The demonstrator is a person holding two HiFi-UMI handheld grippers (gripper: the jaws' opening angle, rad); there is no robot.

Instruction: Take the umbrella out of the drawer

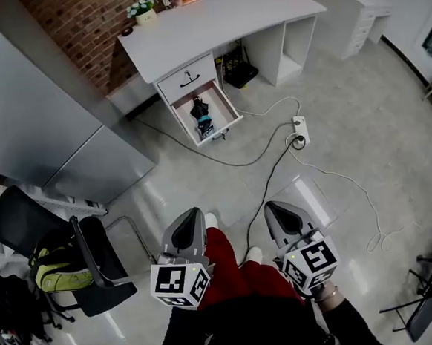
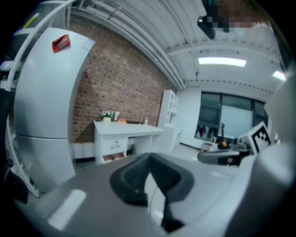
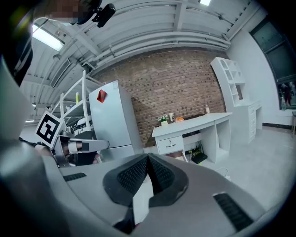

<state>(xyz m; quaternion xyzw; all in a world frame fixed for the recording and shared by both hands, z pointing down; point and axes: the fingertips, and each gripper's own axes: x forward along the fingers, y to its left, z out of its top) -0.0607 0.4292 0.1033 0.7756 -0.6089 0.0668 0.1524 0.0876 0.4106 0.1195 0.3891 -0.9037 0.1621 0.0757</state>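
The lower drawer (image 1: 210, 113) of the white desk (image 1: 212, 23) stands pulled out, far ahead of me across the floor. Inside it lies a folded black umbrella (image 1: 201, 114) with a blue band. My left gripper (image 1: 192, 213) and right gripper (image 1: 273, 207) are held side by side low in the head view, well short of the desk and pointing toward it. Each has its jaws together with nothing between them. The left gripper (image 2: 149, 162) sees the desk (image 2: 125, 132) small and distant. The right gripper (image 3: 148, 159) sees the desk (image 3: 194, 124) too.
A grey fridge (image 1: 41, 130) stands at the left, with a black office chair (image 1: 96, 263) near it. A power strip (image 1: 300, 129) and trailing cables lie on the floor between me and the desk. A black bag (image 1: 240, 74) sits under the desk, and a small plant (image 1: 142, 10) on top.
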